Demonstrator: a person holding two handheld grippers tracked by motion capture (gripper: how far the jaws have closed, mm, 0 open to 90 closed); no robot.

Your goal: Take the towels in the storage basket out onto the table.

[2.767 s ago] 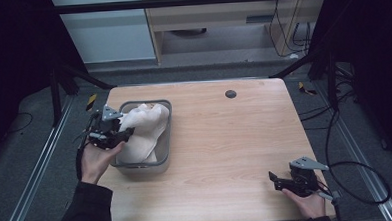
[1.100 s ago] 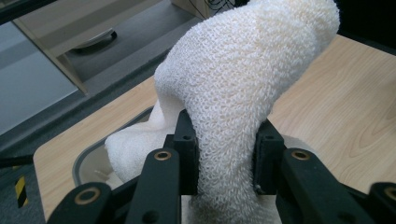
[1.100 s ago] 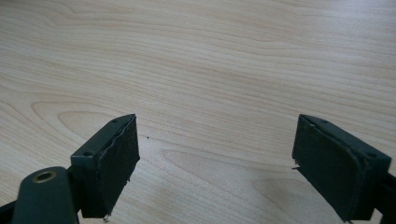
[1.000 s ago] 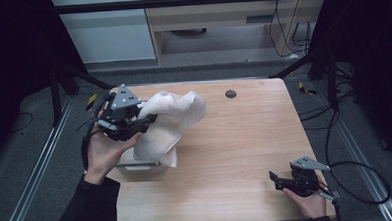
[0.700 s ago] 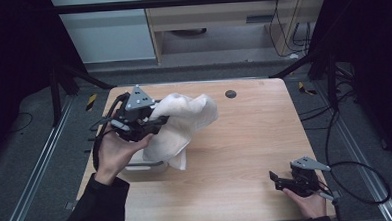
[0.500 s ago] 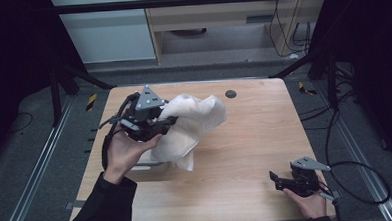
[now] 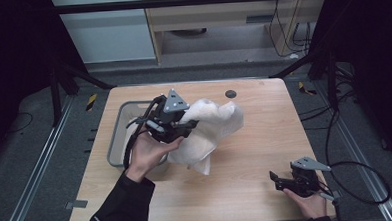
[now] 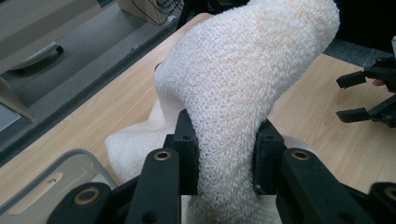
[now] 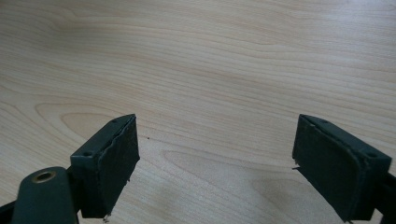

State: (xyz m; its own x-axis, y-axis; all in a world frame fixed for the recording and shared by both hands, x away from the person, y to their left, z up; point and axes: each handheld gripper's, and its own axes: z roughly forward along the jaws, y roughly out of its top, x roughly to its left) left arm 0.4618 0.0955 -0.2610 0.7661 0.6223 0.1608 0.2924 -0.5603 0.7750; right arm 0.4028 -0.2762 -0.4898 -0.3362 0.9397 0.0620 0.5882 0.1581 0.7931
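Above table — left gripper [image 7: 188,125] clamps towel [image 7: 212,130].

Table [image 7: 265,137] seen from above; towel [image 8: 243,84] viewed close past left jaws; bare tabletop close beyond right jaws.

Light wooden bench [image 7: 265,137], rectangular, pale grain. Small dark round disc [image 7: 230,94] set in the bench top near the far edge. Grey carpeted floor [image 7: 222,69] beyond. Beige cabinet [image 7: 215,19] at the back; black cables [image 7: 356,168] trailing on the floor at right.
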